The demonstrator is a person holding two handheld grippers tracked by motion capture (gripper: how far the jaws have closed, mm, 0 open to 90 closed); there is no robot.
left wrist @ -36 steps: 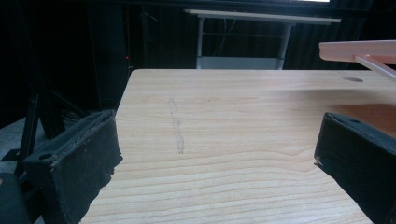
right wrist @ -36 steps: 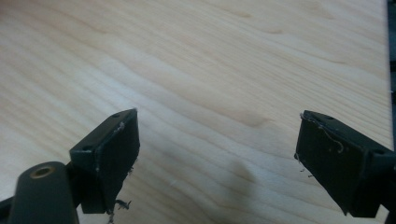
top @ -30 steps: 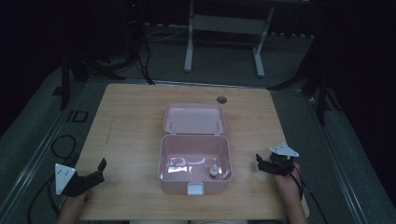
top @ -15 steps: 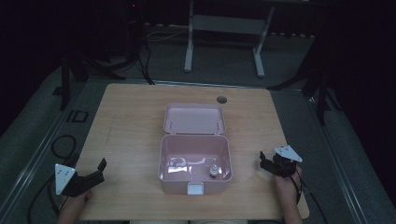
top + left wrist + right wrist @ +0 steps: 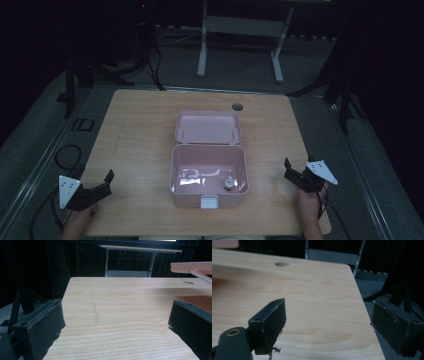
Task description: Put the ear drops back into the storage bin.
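Your left claw (image 5: pixel 102 184) low at the table's (image 5: pixel 140 145) near-left corner, jaws spread, your right claw (image 5: pixel 295 174) spread by the right edge, both empty, pink box (image 5: pixel 209 176) lying open between them, well apart.

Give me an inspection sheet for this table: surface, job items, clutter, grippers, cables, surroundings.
Surface: wooden table, round hole near far edge.
Job's things: pink box open, lid laid back; small white item inside.
Clutter: nothing seen.
Grippers: left gripper and right gripper open, holding nothing, either side of the box.
Cables: black cable on floor, left.
Surroundings: dark room, metal frame beyond.
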